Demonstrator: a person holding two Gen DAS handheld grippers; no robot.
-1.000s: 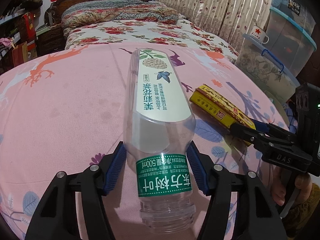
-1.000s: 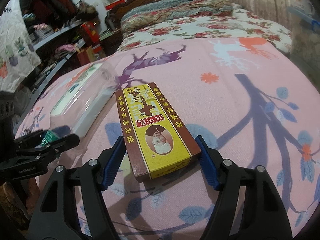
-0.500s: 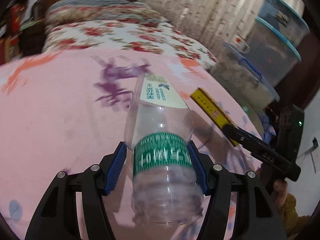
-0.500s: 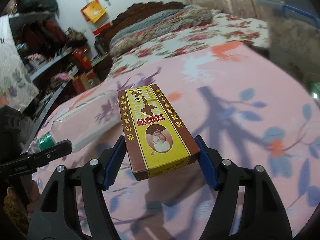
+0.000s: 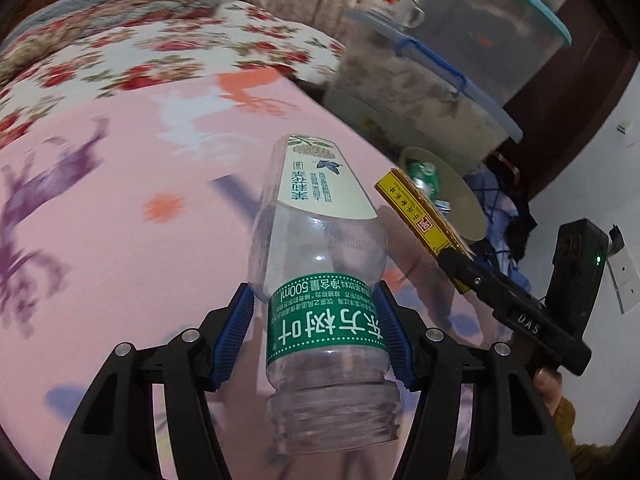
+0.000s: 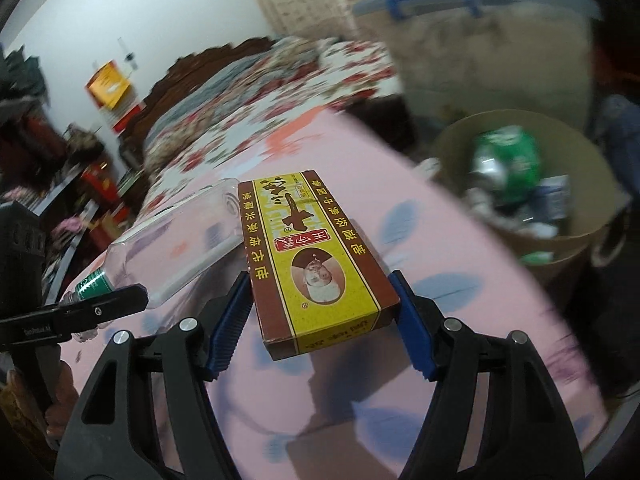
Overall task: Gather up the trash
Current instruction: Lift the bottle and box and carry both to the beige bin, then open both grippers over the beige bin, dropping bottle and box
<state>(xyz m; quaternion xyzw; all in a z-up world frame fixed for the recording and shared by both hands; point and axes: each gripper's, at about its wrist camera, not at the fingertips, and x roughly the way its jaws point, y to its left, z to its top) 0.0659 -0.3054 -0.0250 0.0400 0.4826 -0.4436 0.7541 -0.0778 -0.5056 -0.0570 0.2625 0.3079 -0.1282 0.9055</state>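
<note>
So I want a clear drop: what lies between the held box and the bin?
Only bare pink bedspread between the box and the bin, in the right wrist view.

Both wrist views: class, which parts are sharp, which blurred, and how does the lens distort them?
Left wrist view: bottle and left tool sharp, bedspread smeared. Right wrist view: box and right tool crisp, bin blurred. Both: fisheye bends the edges, corners dark.

motion-blurred floral bedding [image 5: 168,52], bin [image 6: 592,184] contents indistinct
</note>
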